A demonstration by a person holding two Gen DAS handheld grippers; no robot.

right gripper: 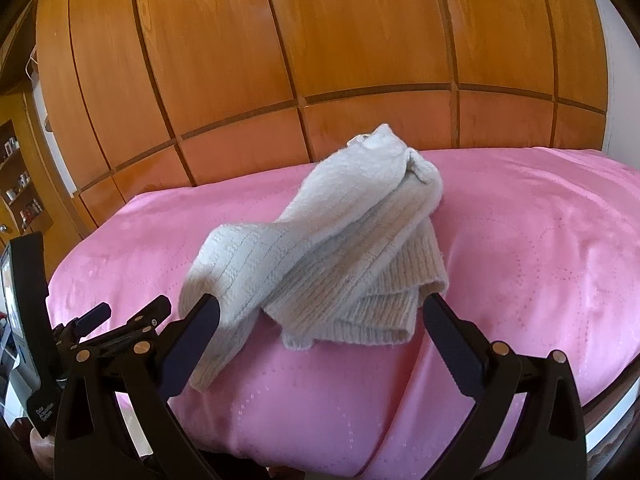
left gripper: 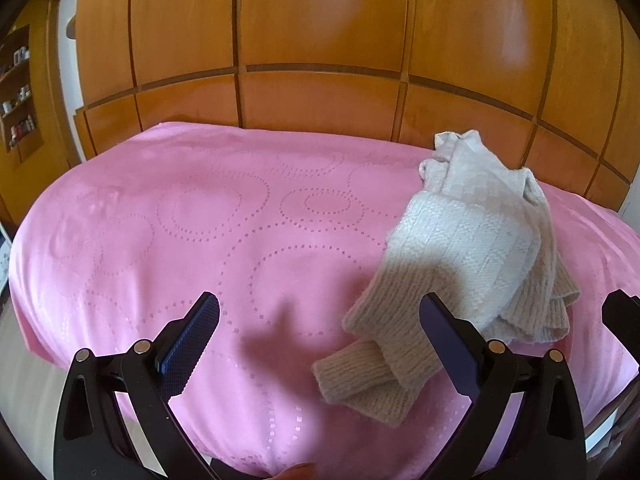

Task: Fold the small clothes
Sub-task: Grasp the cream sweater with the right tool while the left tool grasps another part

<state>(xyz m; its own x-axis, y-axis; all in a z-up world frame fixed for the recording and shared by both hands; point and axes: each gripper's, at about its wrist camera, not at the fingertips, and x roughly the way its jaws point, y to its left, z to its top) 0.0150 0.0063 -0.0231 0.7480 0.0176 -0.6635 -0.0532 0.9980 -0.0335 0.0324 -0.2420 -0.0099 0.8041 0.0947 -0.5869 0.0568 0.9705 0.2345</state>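
Note:
A cream knitted sweater (left gripper: 472, 240) lies crumpled in a heap on the pink bedspread (left gripper: 180, 220), at the right in the left wrist view; a ribbed sleeve (left gripper: 360, 376) sticks out toward me. My left gripper (left gripper: 320, 308) is open and empty above the bed, its right finger over the sweater's near edge. In the right wrist view the sweater (right gripper: 328, 236) lies straight ahead. My right gripper (right gripper: 320, 308) is open and empty, with the sweater's ribbed hem between its fingers. The left gripper (right gripper: 120, 320) shows at the left there.
A wooden panelled wardrobe (left gripper: 320, 40) stands behind the bed. Shelves with small bottles (left gripper: 18, 92) are at the far left. The bedspread (right gripper: 540, 240) extends to the right of the sweater. The bed's near edge drops off below both grippers.

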